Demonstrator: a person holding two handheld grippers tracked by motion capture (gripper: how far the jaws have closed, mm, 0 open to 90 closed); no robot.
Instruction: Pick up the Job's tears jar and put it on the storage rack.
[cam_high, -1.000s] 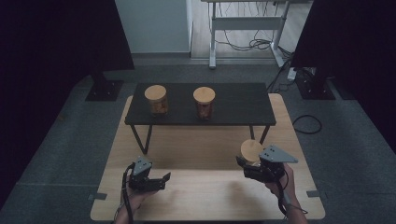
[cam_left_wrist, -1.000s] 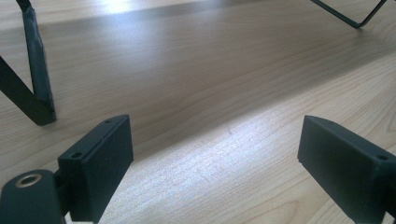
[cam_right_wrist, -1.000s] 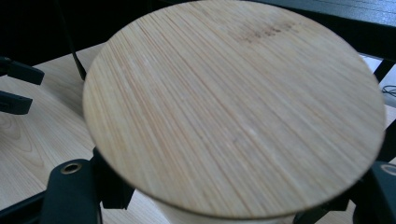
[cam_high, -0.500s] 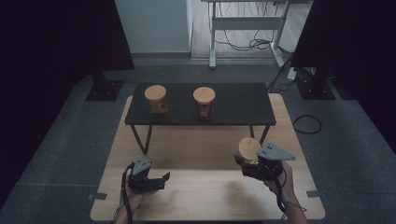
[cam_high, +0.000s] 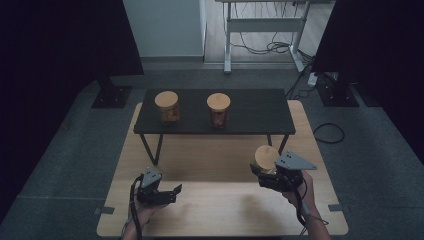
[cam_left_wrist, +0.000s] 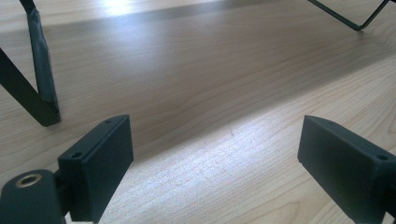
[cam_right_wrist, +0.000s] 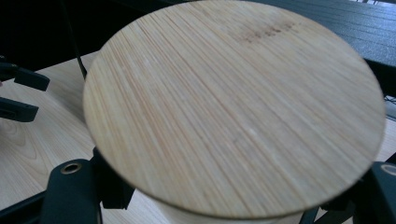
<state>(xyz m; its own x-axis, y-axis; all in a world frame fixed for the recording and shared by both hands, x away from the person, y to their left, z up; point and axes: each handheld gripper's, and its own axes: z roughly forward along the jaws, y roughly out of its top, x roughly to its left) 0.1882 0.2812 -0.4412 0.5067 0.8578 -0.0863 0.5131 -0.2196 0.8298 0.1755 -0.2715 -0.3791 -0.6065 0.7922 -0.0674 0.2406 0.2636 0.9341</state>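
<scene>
Overhead, a pale wooden table sits on grey carpet, with a person's forearms coming in from the bottom edge. On the far half of the table stands a low black shelf on thin metal legs. Two jars rest on the shelf, well apart from each other: the left jar and the middle jar, each with a round wooden lid and orange-brown contents.

Nearer the person, the right gripper holds a third jar just in front of the shelf's right leg. Its jaws are closed against the jar's sides below the lid, and the jar leans a little toward the left. In the right gripper view the bamboo lid is seen very close up, with a black jaw on either side beneath it and the dark shelf top behind.

Low on the left side, the left gripper sits close over the bare table, well apart from the jars. Its jaws are spread wide with nothing between them. The left gripper view shows wood grain and a black shelf leg at the left.
</scene>
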